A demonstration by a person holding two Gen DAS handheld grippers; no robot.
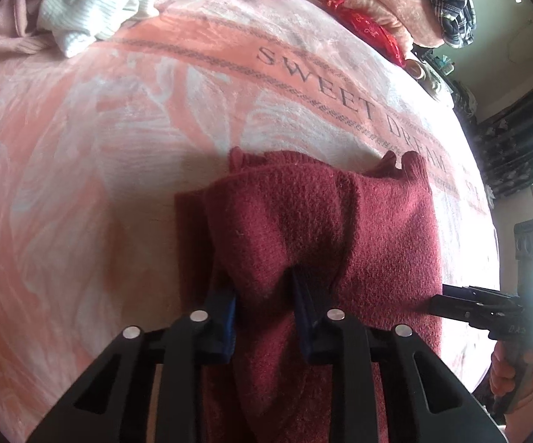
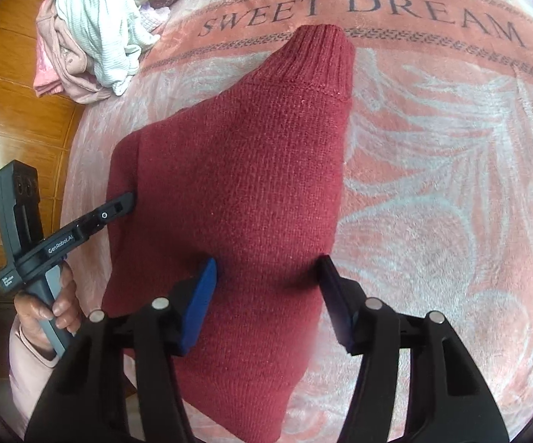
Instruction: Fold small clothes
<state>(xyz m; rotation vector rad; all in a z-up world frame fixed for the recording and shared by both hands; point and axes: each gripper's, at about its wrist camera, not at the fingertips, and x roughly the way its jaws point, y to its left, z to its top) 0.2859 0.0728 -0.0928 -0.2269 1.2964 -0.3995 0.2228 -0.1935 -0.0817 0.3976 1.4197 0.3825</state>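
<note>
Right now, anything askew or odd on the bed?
The red knit lies skewed, cuff pointing at the SWEET DREAM band, and a ridge is bunched between the left gripper pads. The clothes pile behind is unfolded. No damage or spills.

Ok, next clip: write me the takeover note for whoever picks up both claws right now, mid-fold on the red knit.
Left claw: closed on a raised ridge of the dark red knit garment at its near edge.
Right claw: open, straddling the knit, pads not pressing it.
The knit lies on the pink SWEET DREAM blanket, ribbed cuff pointing toward the lettering, partly folded and still lumpy.
Unfolded pile of pale clothes waits at the far corner of the bed.
Done: first fold appears started. Left: finish and flatten this piece, then the pile.
</note>
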